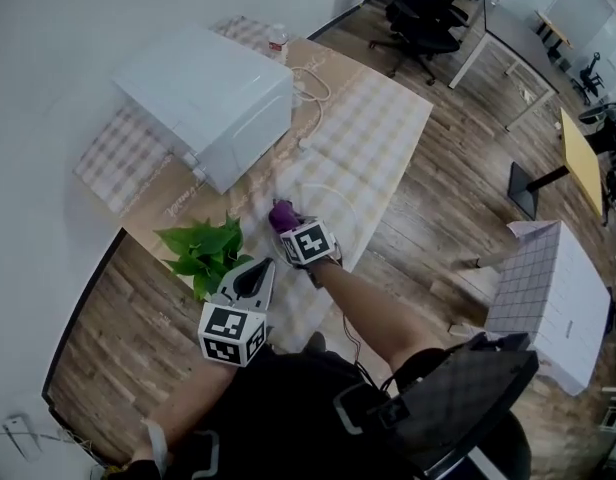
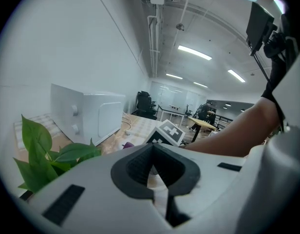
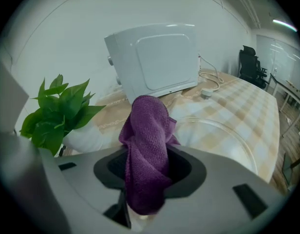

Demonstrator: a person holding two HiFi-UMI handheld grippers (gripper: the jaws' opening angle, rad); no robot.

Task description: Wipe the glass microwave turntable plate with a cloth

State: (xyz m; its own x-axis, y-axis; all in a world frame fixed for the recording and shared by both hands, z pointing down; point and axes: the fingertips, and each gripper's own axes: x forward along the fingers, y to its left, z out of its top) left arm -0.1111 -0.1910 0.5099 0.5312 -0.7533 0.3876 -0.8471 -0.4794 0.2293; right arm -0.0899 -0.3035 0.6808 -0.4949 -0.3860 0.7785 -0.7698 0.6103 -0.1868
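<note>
While we clamp the purple cloth (image 3: 146,147) between the right gripper (image 3: 142,179) fingers, it sits by the glass plate (image 3: 228,140).
Our left gripper (image 2: 152,173) fingers are closed on nothing, beside the plant (image 2: 43,155).

Purple cloth (image 3: 146,155), wht microwave (image 1: 203,98), grn plant (image 1: 203,248), beige-check tablecloth (image 1: 373,128).

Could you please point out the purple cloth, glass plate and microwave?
Purple cloth (image 3: 146,145), right gripper view, its folded middle.
Glass plate (image 3: 215,143), right gripper view, bare glass inside the rim.
Microwave (image 3: 164,62), right gripper view, its flat panel.
</note>
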